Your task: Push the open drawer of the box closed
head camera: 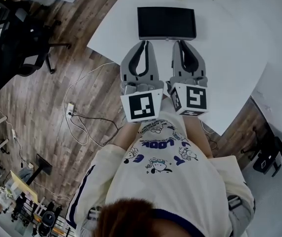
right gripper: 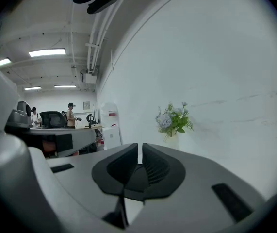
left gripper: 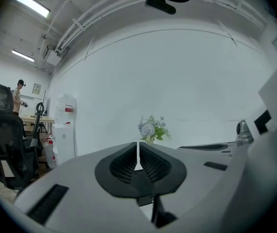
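A flat black box [head camera: 166,22] lies on the white round table [head camera: 229,58], towards its far side. From above I cannot tell how its drawer stands. My left gripper [head camera: 142,43] and right gripper [head camera: 182,42] hover side by side over the table's near part, just short of the box and pointing at it. Both are shut with nothing between the jaws. In the left gripper view the left gripper [left gripper: 138,144] looks level over the table at a white wall, and so does the right gripper [right gripper: 139,147] in its own view. Neither gripper view shows the box.
A vase of flowers [left gripper: 152,128] stands at the table's far edge, the same flowers [right gripper: 173,120] showing in the right gripper view. A black office chair [head camera: 17,38] and loose cables [head camera: 76,117] are on the wooden floor at left. A water dispenser [left gripper: 63,125] and people stand far off.
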`<state>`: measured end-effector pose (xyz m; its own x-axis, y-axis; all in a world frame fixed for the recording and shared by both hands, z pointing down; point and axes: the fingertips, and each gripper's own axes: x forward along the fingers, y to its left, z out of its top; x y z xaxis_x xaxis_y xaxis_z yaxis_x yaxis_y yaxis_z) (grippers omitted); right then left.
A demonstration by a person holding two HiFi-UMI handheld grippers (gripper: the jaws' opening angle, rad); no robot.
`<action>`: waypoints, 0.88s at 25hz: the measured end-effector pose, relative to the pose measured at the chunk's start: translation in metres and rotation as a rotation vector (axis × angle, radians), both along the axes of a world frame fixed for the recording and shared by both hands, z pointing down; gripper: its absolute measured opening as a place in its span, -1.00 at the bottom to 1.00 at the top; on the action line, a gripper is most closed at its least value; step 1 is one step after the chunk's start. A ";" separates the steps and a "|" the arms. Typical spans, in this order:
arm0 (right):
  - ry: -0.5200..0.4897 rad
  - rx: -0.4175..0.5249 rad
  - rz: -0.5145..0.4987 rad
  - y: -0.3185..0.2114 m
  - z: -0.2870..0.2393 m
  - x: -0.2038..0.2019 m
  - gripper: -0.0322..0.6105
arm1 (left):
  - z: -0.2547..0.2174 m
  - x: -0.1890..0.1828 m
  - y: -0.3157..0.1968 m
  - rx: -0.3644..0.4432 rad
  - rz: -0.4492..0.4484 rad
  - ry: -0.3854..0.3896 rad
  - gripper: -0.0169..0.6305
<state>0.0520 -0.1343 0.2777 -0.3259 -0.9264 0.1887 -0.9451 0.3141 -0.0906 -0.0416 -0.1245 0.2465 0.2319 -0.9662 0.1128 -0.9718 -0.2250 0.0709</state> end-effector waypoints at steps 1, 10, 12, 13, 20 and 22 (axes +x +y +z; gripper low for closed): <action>-0.001 0.009 -0.002 0.002 -0.005 0.000 -0.76 | -0.003 0.000 0.002 0.005 -0.001 -0.002 -0.87; -0.007 0.076 -0.009 0.012 -0.035 -0.002 -0.76 | -0.027 0.001 0.010 0.059 -0.004 -0.015 -0.87; -0.004 0.083 -0.015 0.013 -0.038 -0.003 -0.76 | -0.030 0.001 0.012 0.064 -0.005 -0.014 -0.87; -0.005 0.084 -0.016 0.014 -0.039 -0.004 -0.77 | -0.031 0.001 0.013 0.067 -0.006 -0.014 -0.87; -0.008 0.095 -0.012 0.019 -0.045 -0.005 -0.77 | -0.039 0.002 0.020 0.085 0.000 -0.016 -0.87; -0.010 0.093 -0.010 0.021 -0.045 -0.004 -0.77 | -0.041 0.002 0.021 0.089 0.000 -0.013 -0.87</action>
<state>0.0476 -0.1135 0.2331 -0.3364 -0.9365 0.0986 -0.9411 0.3307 -0.0699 -0.0393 -0.1032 0.2054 0.2314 -0.9724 0.0299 -0.9724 -0.2302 0.0383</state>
